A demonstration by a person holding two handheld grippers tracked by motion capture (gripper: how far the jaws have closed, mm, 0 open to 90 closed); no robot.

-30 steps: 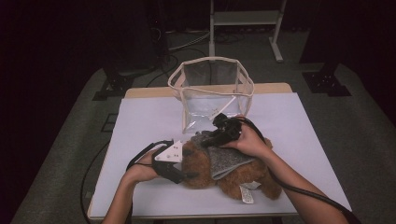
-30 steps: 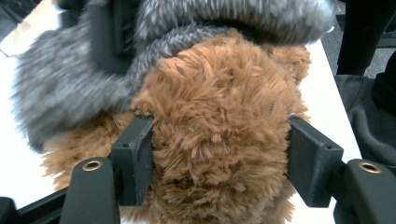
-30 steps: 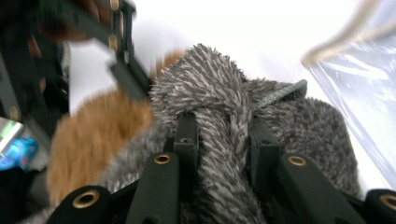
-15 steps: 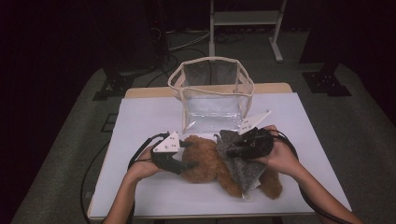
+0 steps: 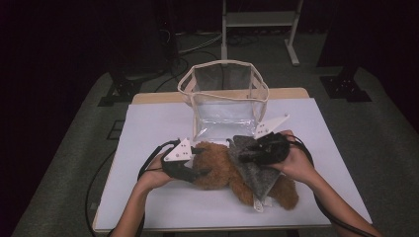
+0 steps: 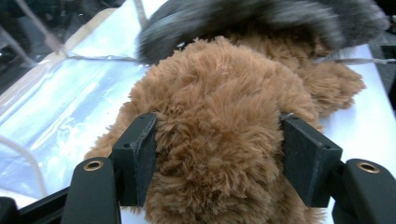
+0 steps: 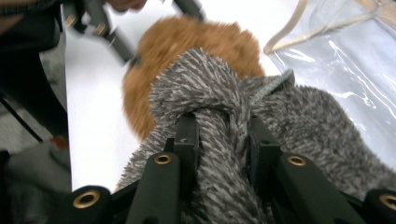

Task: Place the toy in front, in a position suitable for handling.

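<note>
Nearest, the brown plush toy (image 6: 219, 135) is seen clamped between the left gripper (image 6: 218, 156)'s jaws, which have just been closing on its rounded end, its lower half cut off by the frame edge; from above, the toy lies on the white table (image 5: 148, 123) between both hands, partly covered by the grey fuzzy cloth (image 5: 254, 165). A bunched fold of that cloth is pinched narrowly in the right gripper (image 7: 223, 135), its tips buried in pile and hard to make out. Farther back, the clear bag (image 5: 225, 98) stands just behind the toy, blurred in both gripper views.
</note>
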